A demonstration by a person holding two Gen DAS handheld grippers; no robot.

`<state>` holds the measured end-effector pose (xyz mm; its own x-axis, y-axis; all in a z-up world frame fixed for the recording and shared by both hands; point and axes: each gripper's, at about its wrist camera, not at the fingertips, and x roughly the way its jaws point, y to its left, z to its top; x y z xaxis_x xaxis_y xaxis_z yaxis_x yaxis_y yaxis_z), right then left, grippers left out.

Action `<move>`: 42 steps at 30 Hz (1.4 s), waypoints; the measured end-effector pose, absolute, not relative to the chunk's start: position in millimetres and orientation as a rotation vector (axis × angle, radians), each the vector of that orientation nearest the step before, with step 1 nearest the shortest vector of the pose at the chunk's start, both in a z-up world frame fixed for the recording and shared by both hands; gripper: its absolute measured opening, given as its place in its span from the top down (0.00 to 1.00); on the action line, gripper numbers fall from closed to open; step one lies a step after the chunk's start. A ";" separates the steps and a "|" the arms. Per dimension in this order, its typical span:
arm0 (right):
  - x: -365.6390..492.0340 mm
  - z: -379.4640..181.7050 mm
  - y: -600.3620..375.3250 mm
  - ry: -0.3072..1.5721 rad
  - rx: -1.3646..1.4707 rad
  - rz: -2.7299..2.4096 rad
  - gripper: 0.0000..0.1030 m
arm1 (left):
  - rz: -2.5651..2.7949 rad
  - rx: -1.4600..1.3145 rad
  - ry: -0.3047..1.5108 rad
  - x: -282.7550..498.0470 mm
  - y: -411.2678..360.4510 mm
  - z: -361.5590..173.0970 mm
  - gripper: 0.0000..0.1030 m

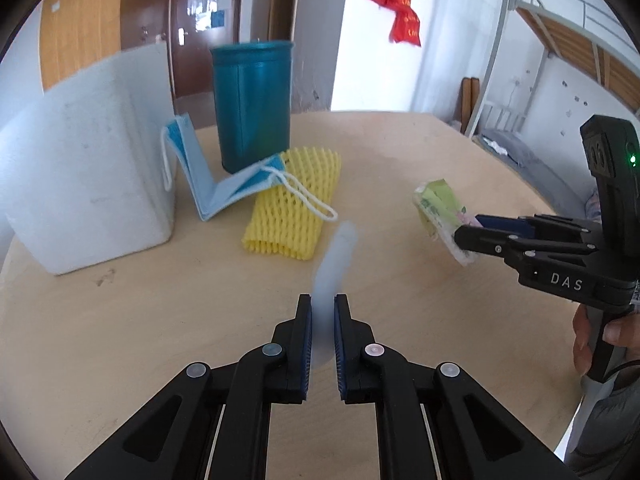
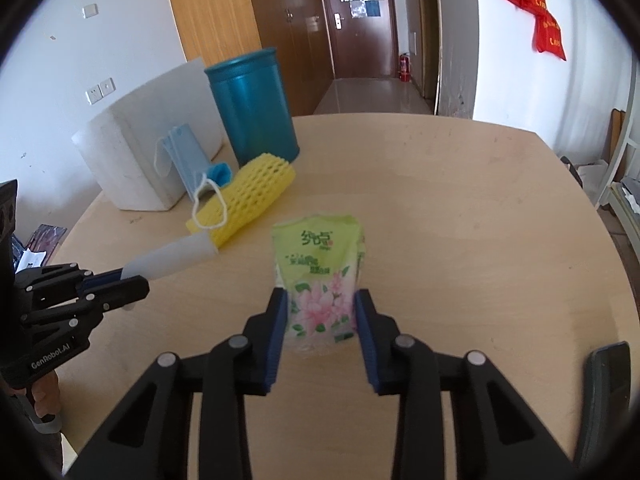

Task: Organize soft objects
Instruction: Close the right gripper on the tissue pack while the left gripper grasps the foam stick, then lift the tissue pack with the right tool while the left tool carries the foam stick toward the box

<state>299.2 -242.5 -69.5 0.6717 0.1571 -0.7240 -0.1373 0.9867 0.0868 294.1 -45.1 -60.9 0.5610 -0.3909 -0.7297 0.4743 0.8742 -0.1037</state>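
Note:
My left gripper (image 1: 323, 304) is shut on a pale white-blue soft strip (image 1: 334, 264), held above the table; it also shows in the right wrist view (image 2: 170, 258). My right gripper (image 2: 320, 300) is shut on a green tissue pack with pink flowers (image 2: 320, 276), also seen in the left wrist view (image 1: 440, 212). A yellow foam net sleeve (image 1: 294, 206) lies on the table with a blue face mask (image 1: 216, 184) draped over it and leaning on a white foam box (image 1: 88, 160).
A teal cylindrical container (image 1: 252, 104) stands behind the foam net, beside the white box. The round wooden table (image 1: 400, 160) spreads to the right. A door and red hangings are in the background.

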 end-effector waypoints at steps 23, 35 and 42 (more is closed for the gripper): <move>226.9 -28.8 -224.7 0.703 0.011 0.204 0.63 | -0.451 0.075 0.659 211.0 -29.8 -13.7 0.89; 187.8 -8.4 -187.6 0.628 -0.021 0.286 0.63 | -0.364 0.047 0.577 157.7 5.5 11.2 0.89; 176.8 -0.6 -164.5 0.591 -0.048 0.334 0.63 | -0.316 0.032 0.536 140.4 23.8 24.1 0.89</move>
